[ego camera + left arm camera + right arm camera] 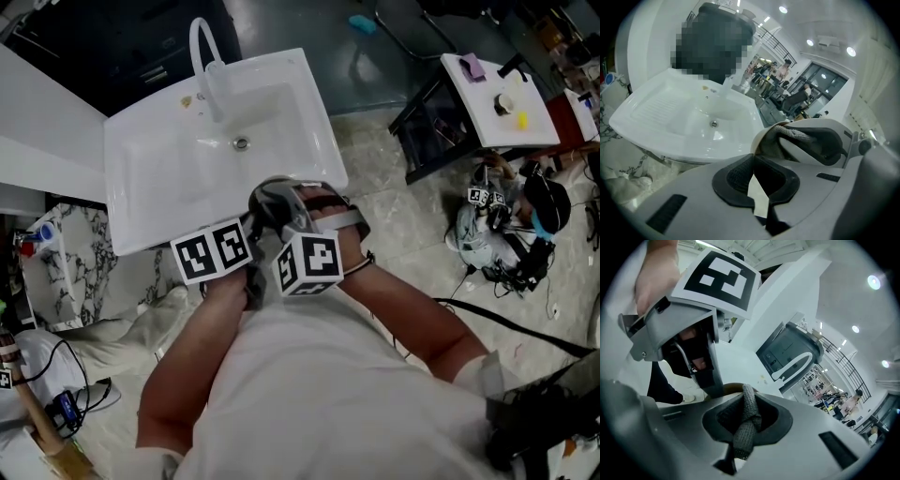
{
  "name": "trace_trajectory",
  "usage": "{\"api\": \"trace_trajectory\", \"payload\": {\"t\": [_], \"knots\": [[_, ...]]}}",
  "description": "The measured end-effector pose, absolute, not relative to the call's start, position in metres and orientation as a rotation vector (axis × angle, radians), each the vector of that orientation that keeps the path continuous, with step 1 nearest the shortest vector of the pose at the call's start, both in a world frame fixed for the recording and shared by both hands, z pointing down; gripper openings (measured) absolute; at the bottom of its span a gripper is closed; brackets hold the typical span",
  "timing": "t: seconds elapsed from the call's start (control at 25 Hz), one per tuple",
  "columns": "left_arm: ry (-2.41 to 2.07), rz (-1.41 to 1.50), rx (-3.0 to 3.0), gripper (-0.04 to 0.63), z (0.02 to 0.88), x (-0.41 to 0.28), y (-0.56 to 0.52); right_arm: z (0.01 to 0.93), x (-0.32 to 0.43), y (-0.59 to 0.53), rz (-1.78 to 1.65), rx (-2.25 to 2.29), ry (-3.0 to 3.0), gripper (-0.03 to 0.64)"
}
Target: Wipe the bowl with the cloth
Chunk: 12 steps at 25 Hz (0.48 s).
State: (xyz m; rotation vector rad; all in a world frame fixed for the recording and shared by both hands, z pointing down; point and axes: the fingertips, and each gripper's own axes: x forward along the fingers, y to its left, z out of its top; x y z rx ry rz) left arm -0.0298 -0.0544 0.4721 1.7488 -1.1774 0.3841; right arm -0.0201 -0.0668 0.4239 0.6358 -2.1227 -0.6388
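1. Fingers (pixel 733 178) of the left gripper (pixel 757 190) are clenched tight on the rim of the bowl (pixel 761 140), holding it up at the front edge of the sink (pixel 150 178).
2. Right gripper (pixel 743 427) pinches the grey cloth (pixel 749 411), which is tucked inside the bowl.

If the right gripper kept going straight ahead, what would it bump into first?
Most likely the bowl. Its rim shows just past the cloth that the right gripper is shut on, and the left gripper pinches that bowl. Depth is hard to judge.
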Motion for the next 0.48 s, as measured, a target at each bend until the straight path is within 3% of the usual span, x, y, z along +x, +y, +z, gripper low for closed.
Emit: {"api": "trace_trajectory", "payload": {"t": [0.48], "knots": [[-1.198,0.369,1.737,0.017,0.471,-0.038,-0.055,0.439,0.01,-0.069,-0.591,0.67,-2.045,0.035]]}}
